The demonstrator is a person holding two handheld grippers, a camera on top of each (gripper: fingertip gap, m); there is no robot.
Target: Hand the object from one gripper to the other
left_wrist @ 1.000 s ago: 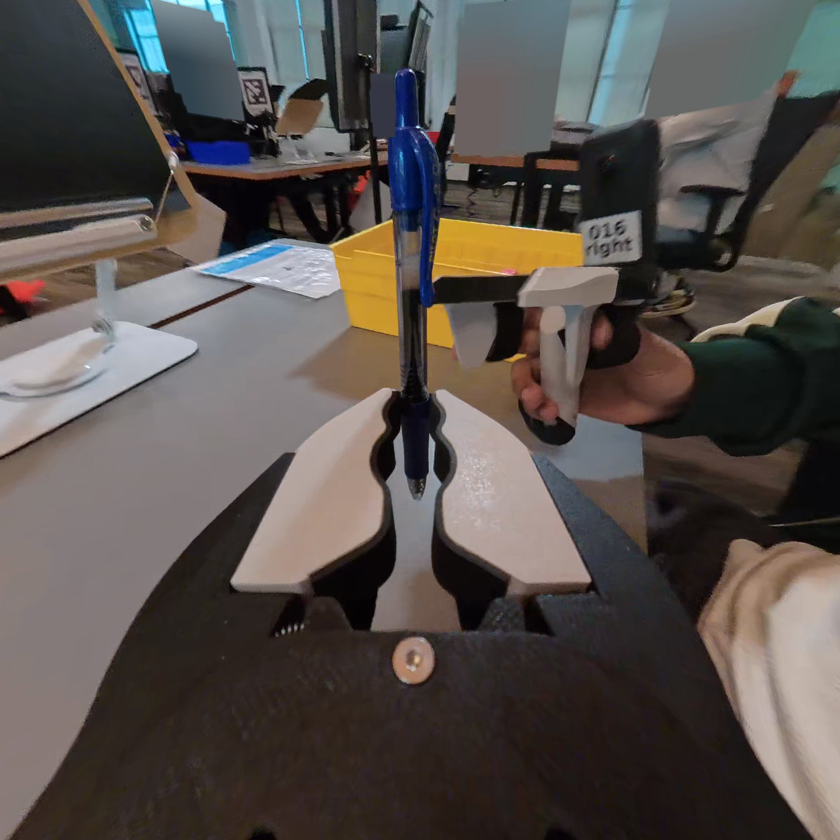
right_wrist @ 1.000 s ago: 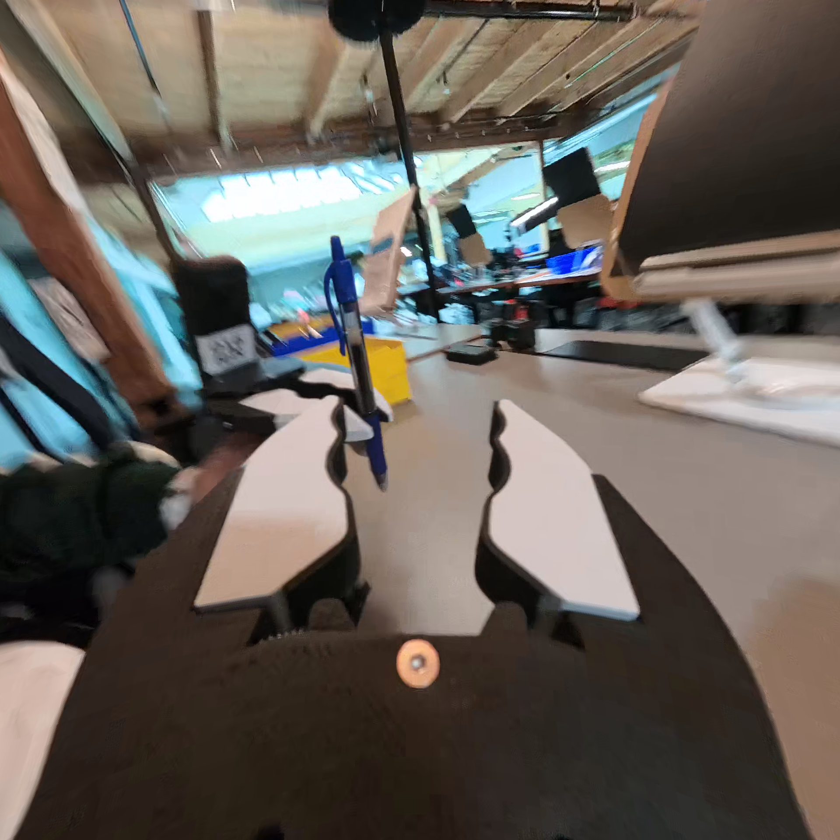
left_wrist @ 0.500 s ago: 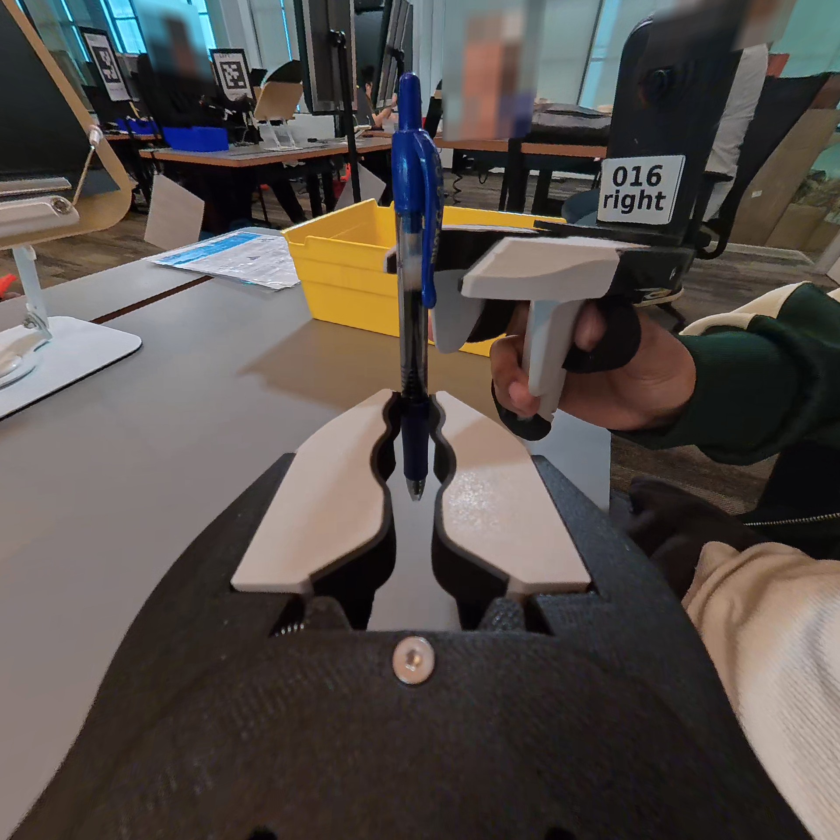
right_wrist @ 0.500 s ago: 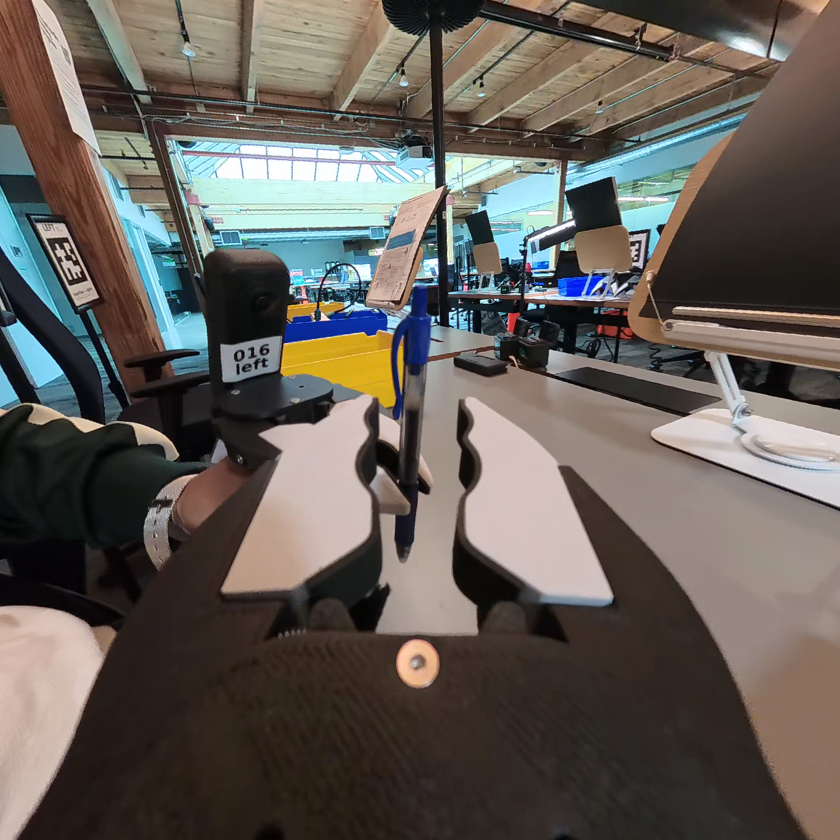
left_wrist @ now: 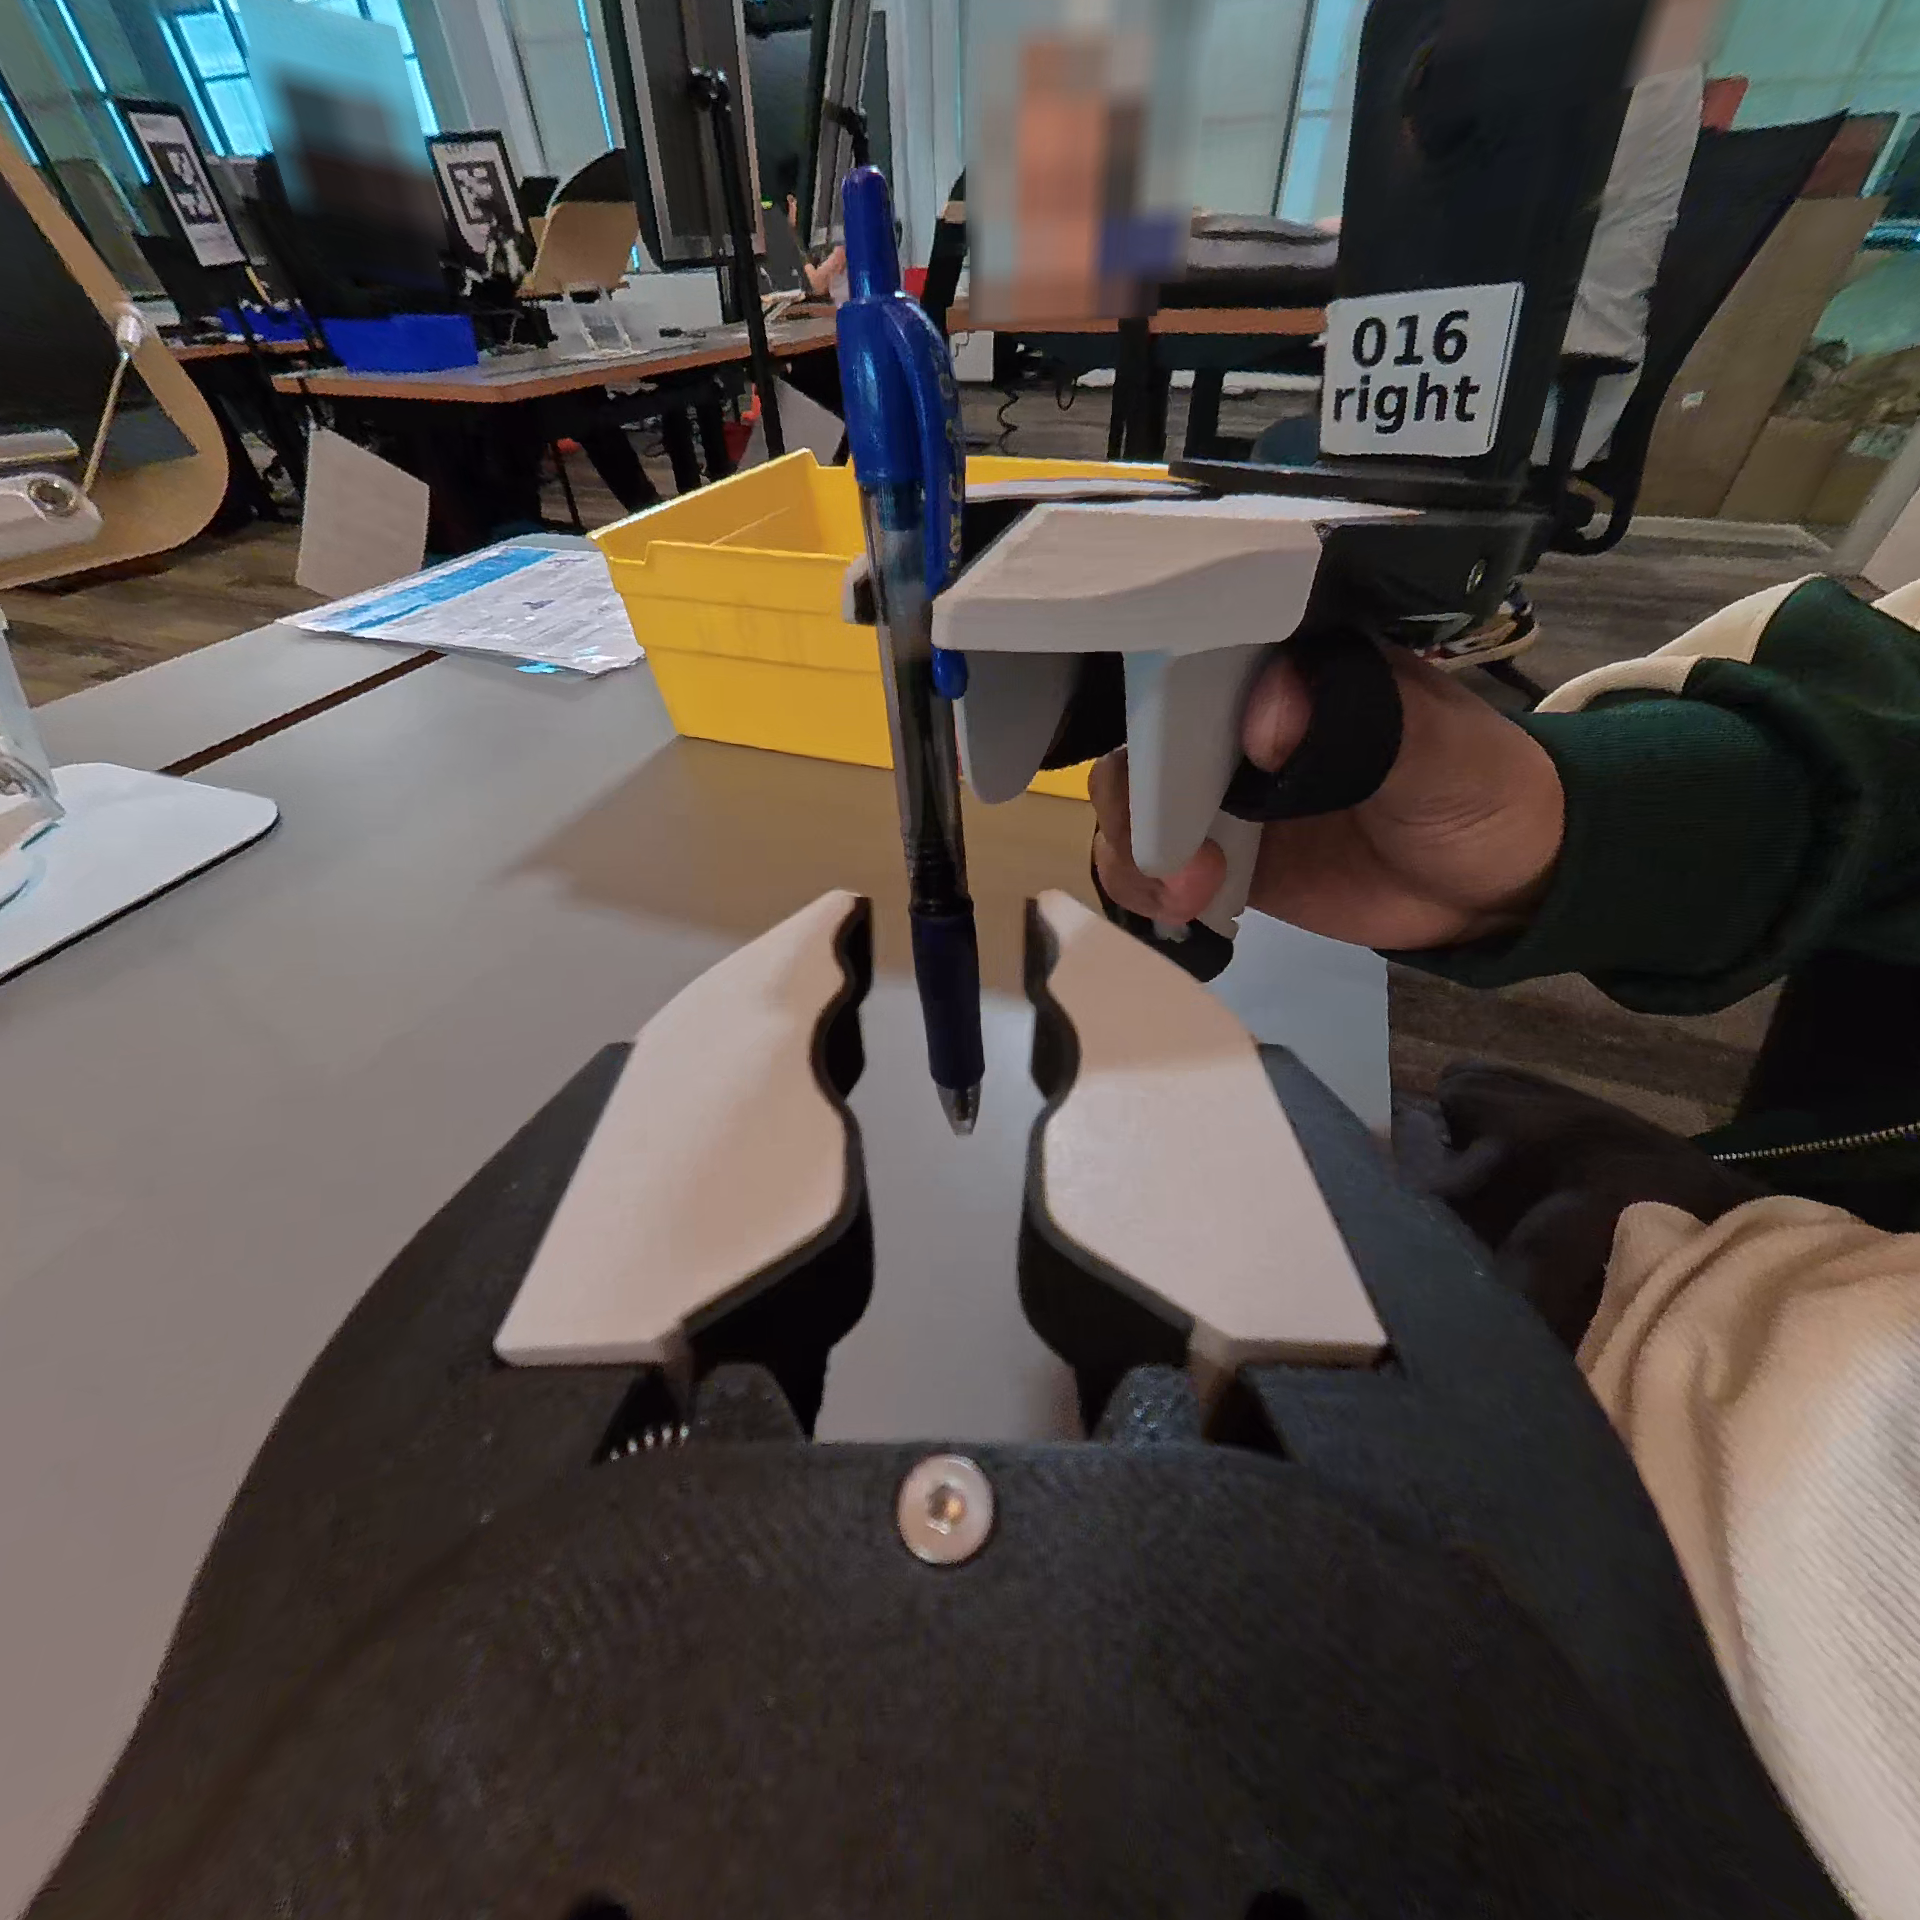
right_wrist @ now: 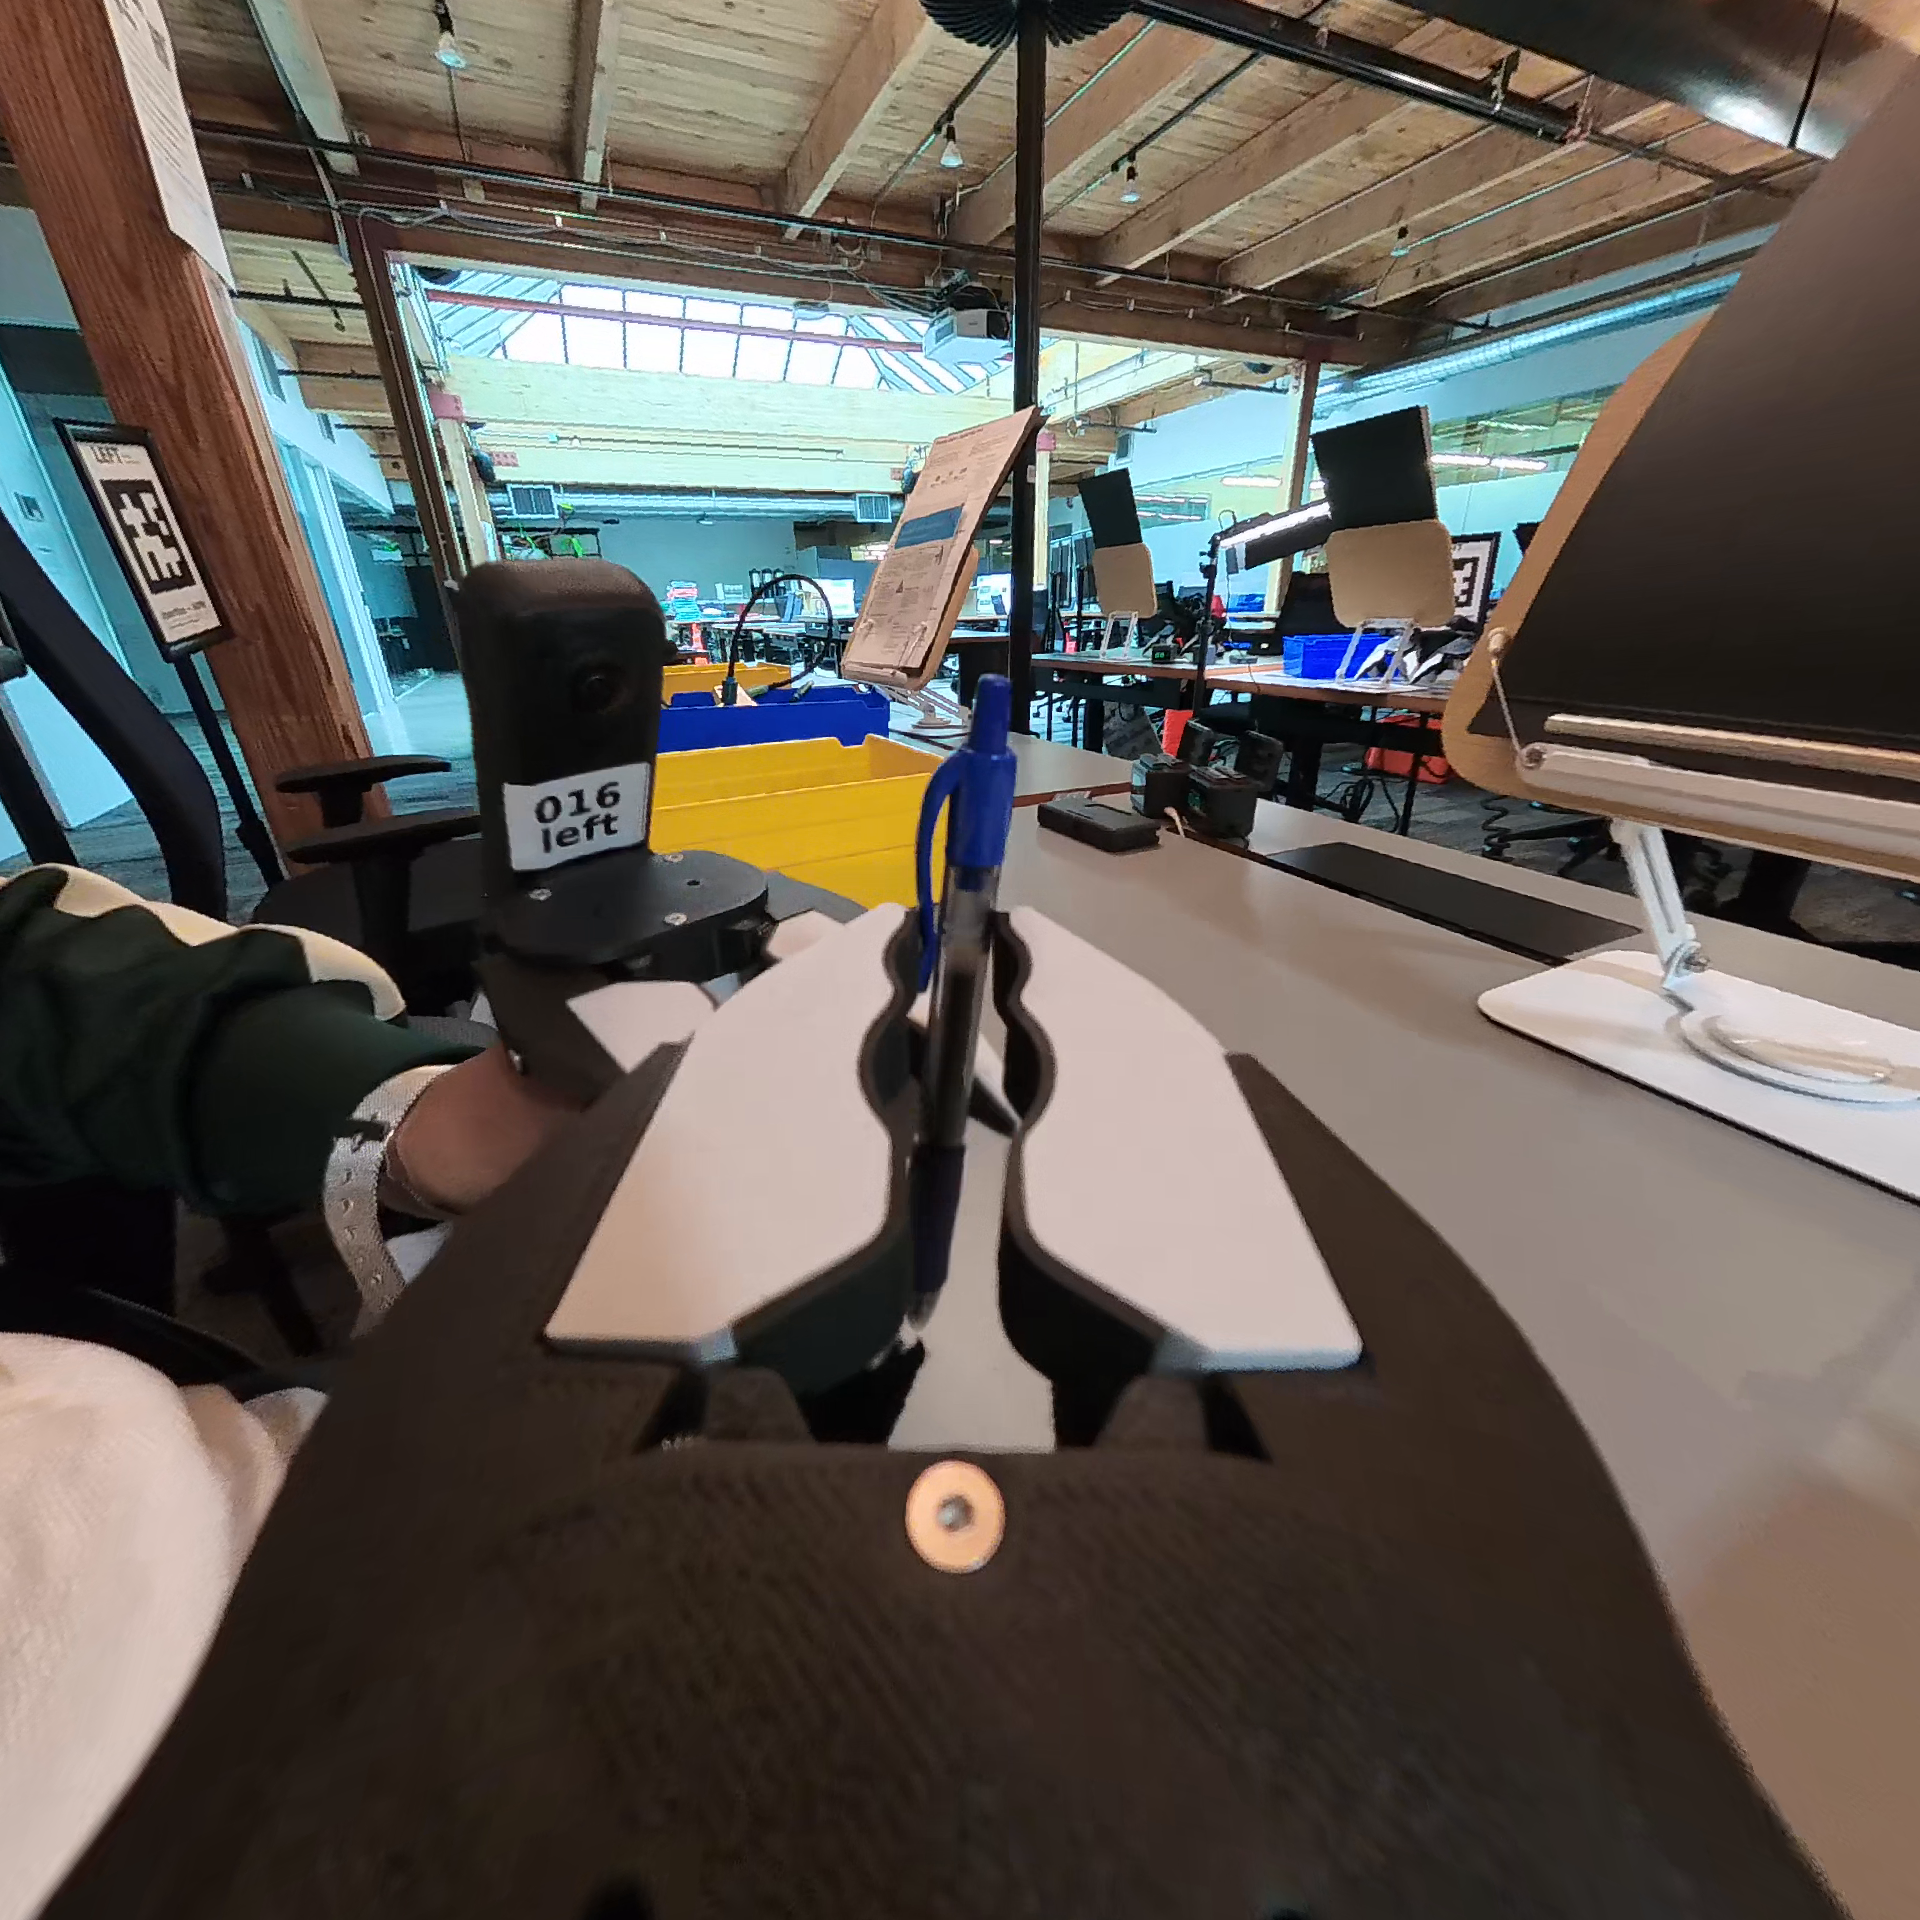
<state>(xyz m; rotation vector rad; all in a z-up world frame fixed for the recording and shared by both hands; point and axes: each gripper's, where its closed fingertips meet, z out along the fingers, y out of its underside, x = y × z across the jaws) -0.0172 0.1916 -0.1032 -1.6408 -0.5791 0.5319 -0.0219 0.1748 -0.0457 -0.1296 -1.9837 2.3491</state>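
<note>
A blue pen stands upright, tip down, above the grey table. My right gripper is shut on the pen's clear barrel. In the left wrist view it comes in from the right and clamps the barrel below the clip. My left gripper is open. Its fingers stand either side of the pen's dark grip without touching it. In the right wrist view the left gripper's body shows at the left, its fingers mostly hidden behind mine.
A yellow bin stands on the table behind the pen and also shows in the right wrist view. A white stand base holding a dark board sits to one side. A printed sheet lies beyond. My hands' fingertips stand some 5 cm from each other.
My right gripper moved in around the pen and shut on its barrel. My left gripper, shut on the pen's grip before, has opened.
</note>
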